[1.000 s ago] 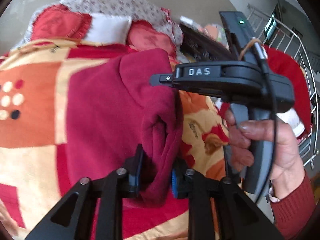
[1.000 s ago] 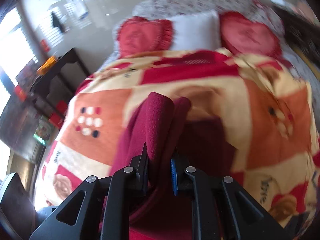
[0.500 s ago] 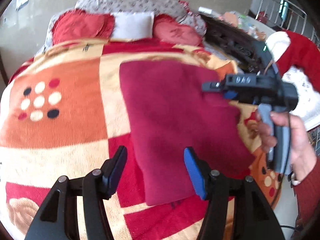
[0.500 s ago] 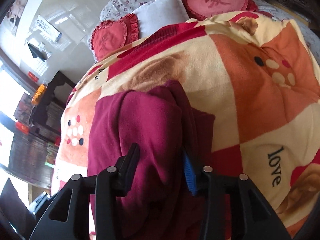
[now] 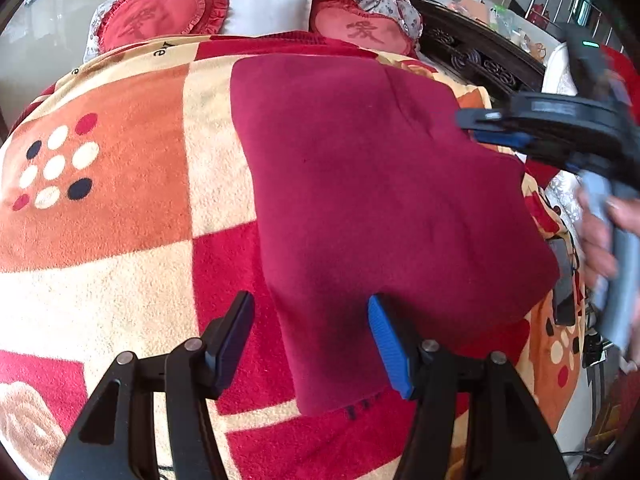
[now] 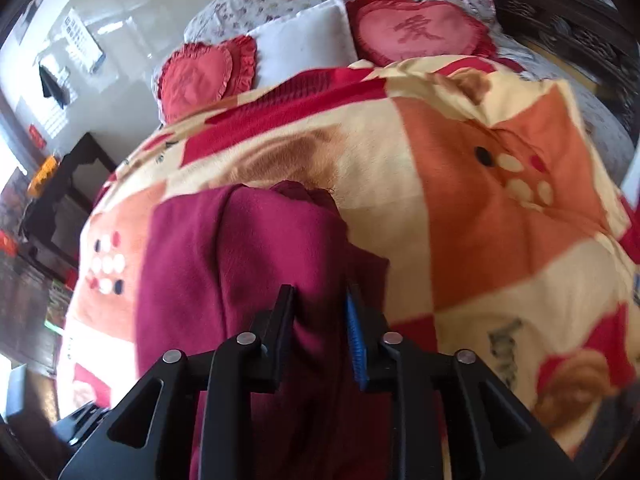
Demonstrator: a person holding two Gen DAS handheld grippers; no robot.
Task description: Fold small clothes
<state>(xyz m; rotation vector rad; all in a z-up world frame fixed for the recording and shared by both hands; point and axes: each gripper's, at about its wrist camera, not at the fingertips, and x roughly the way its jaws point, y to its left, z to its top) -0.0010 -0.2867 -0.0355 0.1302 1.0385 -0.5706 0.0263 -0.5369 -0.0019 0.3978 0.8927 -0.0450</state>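
Hovering with its jaws wide apart and nothing between them, the left gripper (image 5: 312,340) sits over the near edge of the blanket-covered bed (image 5: 120,240), straddling the closest corner of the maroon garment (image 5: 380,184). That corner lies flat just beyond the fingertips, unheld. From there the garment runs away from the gripper toward the pillows (image 5: 266,10) at the head of the bed, its long axis roughly in line with the left gripper's fingers and leaning toward the bed's right edge.

In the right wrist view, the right gripper (image 6: 320,328) has its jaws narrowed with maroon fabric bunched between them; it appears clamped on the garment's right-hand side, though the contact itself is partly hidden by the folds. The layered edge rises just ahead of its fingers.

The right gripper looks the nearer to a working hold, so any next fold likely turns on carrying that right edge across toward the left side, where the left gripper waits free.
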